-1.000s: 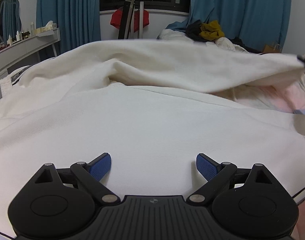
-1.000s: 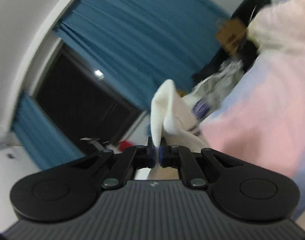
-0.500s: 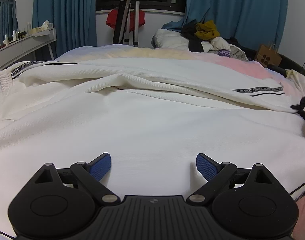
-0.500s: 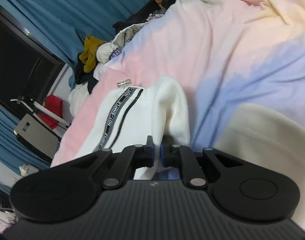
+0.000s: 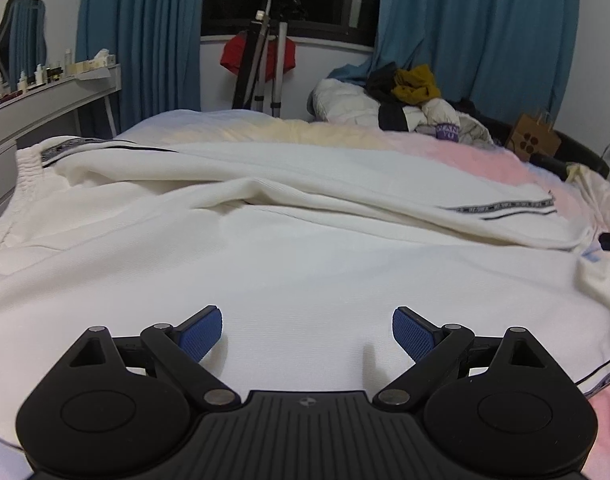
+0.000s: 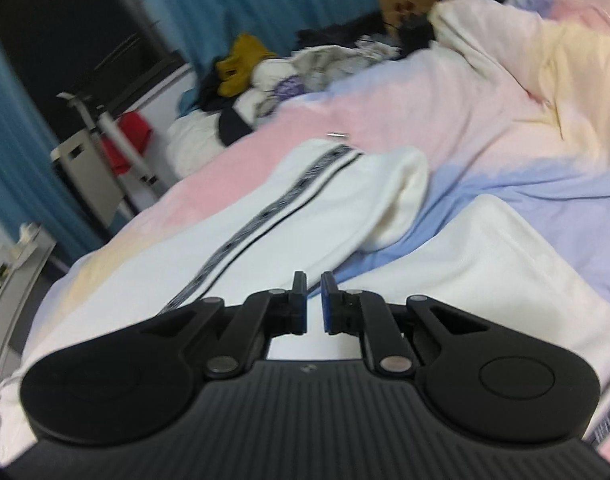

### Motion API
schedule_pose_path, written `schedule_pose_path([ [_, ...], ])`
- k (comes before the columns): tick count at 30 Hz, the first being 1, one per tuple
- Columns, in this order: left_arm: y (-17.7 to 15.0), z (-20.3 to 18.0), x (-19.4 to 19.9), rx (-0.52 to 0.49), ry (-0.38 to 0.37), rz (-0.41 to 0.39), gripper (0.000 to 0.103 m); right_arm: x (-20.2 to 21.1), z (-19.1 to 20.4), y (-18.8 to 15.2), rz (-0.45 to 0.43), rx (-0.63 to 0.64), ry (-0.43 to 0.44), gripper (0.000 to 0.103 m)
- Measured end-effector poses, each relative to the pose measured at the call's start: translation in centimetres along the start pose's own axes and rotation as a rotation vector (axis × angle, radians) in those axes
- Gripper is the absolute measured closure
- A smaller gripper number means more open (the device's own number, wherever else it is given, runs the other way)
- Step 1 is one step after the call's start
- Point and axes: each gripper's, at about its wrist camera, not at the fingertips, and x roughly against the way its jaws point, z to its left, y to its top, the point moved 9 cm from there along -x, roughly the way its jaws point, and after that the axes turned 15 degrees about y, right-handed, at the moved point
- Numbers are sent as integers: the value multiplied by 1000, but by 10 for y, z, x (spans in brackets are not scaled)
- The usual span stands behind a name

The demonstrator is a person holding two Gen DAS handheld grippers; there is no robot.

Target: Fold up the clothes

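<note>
The right wrist view was smeared by motion, so the lettering on the garment's dark side stripe could not be read, and the left wrist view cut the garment off at both side edges. No hand or sleeve showed in either view.

The left gripper [image 5: 307, 330] pointed down over the cloth with its blue pads spread wide and nothing between them. The right gripper [image 6: 313, 300] was tilted, its view rolled to one side; its pads stood nearly together with a thin slit between them, gripping nothing, the cloth lying just beyond the tips.

The white garment [image 5: 305, 248], ribbed and cream-white, lay spread across the pastel bedspread [image 6: 445, 112], one long part folded over the rest. Its stripe-trimmed leg end [image 6: 345, 196] rested on the pink and blue cover.
</note>
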Motion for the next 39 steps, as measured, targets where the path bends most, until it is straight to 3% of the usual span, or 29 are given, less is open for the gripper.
schedule_pose_path([
  [10,5,56,35,122,83,28,8,56,50,-39,66,64,29,91],
  [14,10,98,52,237,155,28,2,67,47,-48,60,13,37,91],
  [18,5,149,57,397,253,83,0,67,29,-51,61,-77,-6,90],
  [25,-12,233,65,704,446,135,0,80,1,-40,-60,-166,-114,90],
  [28,-18,252,71,777,485,150,0,88,-9,-36,-125,-231,-124,90],
  [34,-31,264,73,841,498,208,0,96,-47,-47,-184,-441,-177,90],
  [39,-38,266,62,889,473,251,0,111,-67,-54,-250,-545,-261,90],
])
